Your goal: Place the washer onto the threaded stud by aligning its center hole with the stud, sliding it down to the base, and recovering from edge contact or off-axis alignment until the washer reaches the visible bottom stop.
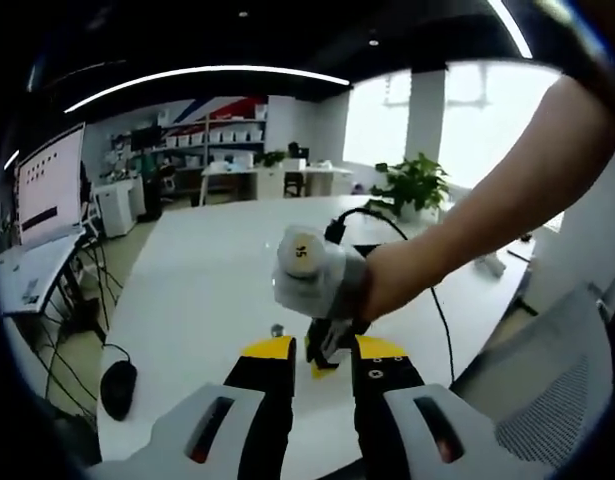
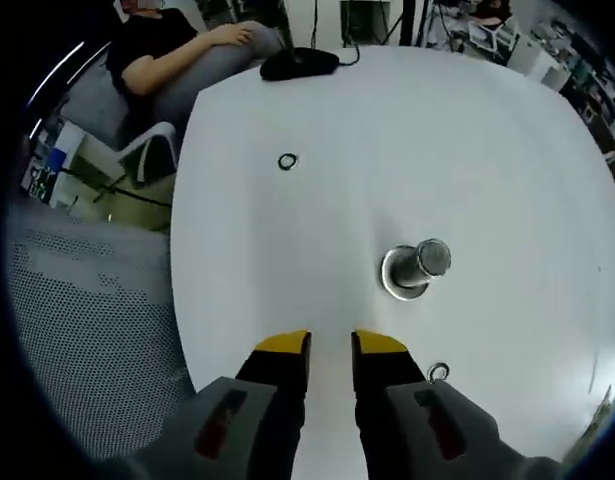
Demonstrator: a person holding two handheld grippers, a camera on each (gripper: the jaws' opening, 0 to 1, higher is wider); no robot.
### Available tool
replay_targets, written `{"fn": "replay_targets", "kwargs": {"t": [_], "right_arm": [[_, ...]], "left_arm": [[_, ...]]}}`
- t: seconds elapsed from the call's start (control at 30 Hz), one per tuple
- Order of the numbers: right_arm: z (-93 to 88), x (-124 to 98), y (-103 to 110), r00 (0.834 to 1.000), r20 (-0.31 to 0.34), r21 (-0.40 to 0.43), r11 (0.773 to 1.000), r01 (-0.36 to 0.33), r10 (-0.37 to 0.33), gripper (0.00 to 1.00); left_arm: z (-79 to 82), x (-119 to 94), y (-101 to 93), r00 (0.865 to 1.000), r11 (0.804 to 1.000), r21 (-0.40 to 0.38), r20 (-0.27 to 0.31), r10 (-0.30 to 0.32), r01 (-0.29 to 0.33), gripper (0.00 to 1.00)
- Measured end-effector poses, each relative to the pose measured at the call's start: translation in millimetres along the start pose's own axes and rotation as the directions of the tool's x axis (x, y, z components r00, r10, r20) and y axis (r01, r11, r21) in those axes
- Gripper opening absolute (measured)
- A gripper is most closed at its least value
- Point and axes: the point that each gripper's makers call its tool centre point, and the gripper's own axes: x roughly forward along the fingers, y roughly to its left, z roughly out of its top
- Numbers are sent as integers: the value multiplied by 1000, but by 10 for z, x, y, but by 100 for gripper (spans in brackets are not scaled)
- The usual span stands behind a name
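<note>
The metal stud (image 2: 419,266) stands upright on the white table (image 2: 407,130), with a round flange at its foot. One washer (image 2: 288,161) lies flat on the table far beyond it to the left. A second small ring (image 2: 438,373) lies beside my right gripper's right jaw. My right gripper (image 2: 331,348) hovers above the table, short and left of the stud, open with nothing between its jaws. In the left gripper view my left gripper (image 1: 324,350) is open and empty. The right gripper (image 1: 327,355) points down at the table just beyond it, with the stud (image 1: 277,329) small beside it.
A black mouse (image 2: 299,62) lies at the table's far end near a seated person (image 2: 177,50). A mesh chair (image 2: 87,300) stands off the table's left edge. Another mouse (image 1: 118,388) and a cable (image 1: 442,310) lie on the table, and a laptop (image 1: 47,200) stands on a side desk.
</note>
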Motion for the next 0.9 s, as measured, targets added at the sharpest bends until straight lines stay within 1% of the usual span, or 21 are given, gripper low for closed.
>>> {"fn": "replay_targets", "kwargs": {"t": [0.07,0.17,0.37,0.47,0.5,0.6,0.7,0.83,0.9], "right_arm": [[74,5,37,1000,-3,-17,1000,-8,8,19],[208,-10,92,1000,12,-54,998,-16,16,19],[404,1,150,999,36,-72,997,-32,35,19],[484,44,142,999,30,-103,994,-37,40,19],[493,50,133,999,29,-106,994,-38,41,19],[573,78,81,999,23,-124,992,-37,40,19],[654,84,57,999,14,-153,988,-37,40,20],[830,95,105,998,30,-178,983,-51,57,21],[900,149,114,998,26,-207,977,-55,61,21]], "left_arm": [[4,6,-24,1000,1000,13,-1,-8,8,20],[11,7,-26,1000,1000,16,0,-14,14,20],[67,-14,-27,1000,1000,23,26,-15,14,20],[110,-24,-91,999,998,53,42,-32,30,20],[110,-22,-102,999,998,57,42,-35,33,20],[76,10,-155,999,994,96,17,-48,46,20],[79,32,-198,998,991,116,10,-66,64,20],[80,37,-220,997,989,123,9,-80,78,20],[79,32,-218,997,990,121,9,-80,79,20]]}}
